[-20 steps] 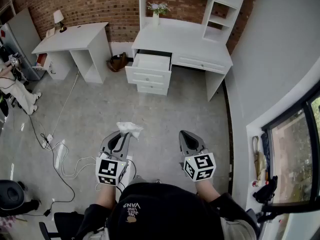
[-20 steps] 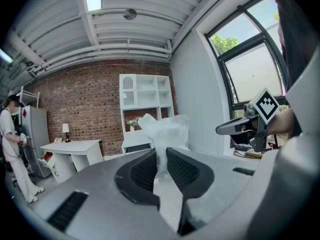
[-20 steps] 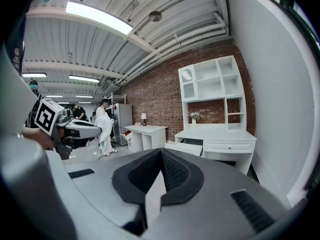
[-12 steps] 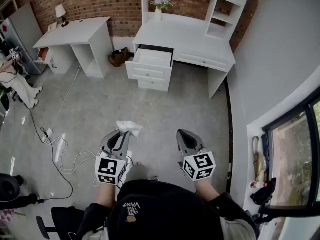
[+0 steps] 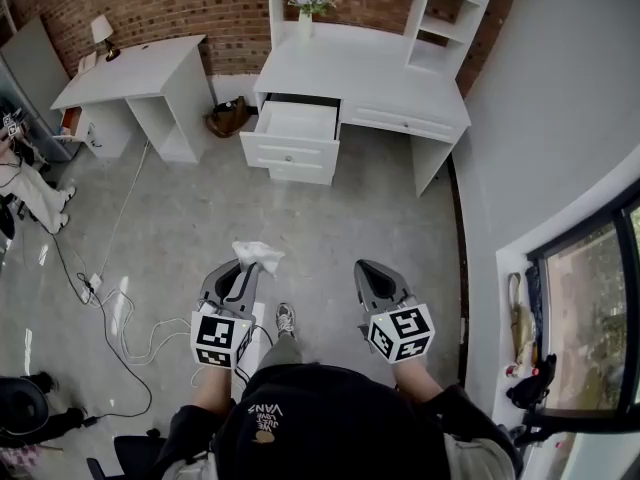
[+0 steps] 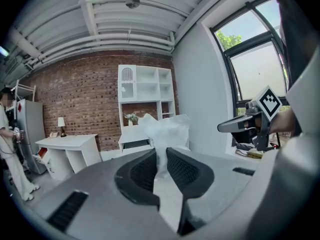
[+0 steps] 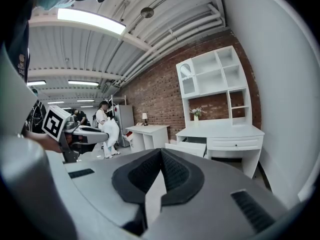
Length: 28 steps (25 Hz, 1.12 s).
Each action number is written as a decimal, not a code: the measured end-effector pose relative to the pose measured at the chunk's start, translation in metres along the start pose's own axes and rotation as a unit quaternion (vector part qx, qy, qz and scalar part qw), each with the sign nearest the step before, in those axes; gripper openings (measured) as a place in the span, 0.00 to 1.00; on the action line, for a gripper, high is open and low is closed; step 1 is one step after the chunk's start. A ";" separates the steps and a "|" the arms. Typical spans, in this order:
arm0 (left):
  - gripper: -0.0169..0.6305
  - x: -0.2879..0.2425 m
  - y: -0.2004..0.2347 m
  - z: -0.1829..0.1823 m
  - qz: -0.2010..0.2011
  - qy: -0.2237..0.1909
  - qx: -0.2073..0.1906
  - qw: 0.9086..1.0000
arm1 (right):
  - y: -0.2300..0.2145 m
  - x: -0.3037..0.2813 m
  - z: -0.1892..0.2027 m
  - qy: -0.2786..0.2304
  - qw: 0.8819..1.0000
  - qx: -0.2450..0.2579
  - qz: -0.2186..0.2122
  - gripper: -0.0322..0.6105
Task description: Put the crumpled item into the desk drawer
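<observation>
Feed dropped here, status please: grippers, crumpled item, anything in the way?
Left gripper shut on crumpled item. Right gripper shut, empty. Desk drawer open ahead. Cables on floor, left.

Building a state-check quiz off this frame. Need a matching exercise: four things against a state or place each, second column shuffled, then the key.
Things
1. left hand-held gripper
2. right hand-held gripper
3. top desk drawer
4. table lamp

States or places
A. pulled open
B. shut, nothing between its jaws
C. standing on the smaller white desk
D. shut on the crumpled white item

Pairs: 1-D, 2-B, 3-A, 4-C
</observation>
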<state>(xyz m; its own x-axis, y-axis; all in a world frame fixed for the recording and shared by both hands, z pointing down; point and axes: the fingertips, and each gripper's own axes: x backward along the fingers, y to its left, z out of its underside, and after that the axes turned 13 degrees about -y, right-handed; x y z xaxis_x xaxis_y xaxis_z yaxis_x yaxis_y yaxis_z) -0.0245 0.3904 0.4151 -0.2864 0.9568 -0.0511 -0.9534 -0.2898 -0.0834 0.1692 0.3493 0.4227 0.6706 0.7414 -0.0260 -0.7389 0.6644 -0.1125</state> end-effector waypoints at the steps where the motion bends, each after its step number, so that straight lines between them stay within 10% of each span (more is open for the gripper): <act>1: 0.12 -0.009 0.007 0.002 0.003 0.000 0.001 1.000 | -0.005 -0.009 0.001 0.001 1.000 0.000 0.004 0.05; 28: 0.12 -0.183 0.208 0.030 0.055 0.032 0.006 0.998 | -0.043 -0.265 -0.010 0.025 0.999 0.011 0.034 0.05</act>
<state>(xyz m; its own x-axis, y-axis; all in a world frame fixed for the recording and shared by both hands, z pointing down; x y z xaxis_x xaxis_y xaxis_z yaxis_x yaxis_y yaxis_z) -0.1732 0.1554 0.4368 -0.3838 0.9151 -0.1233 -0.9174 -0.3931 -0.0620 0.0245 0.1234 0.4243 0.6204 0.7798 -0.0835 -0.7841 0.6144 -0.0878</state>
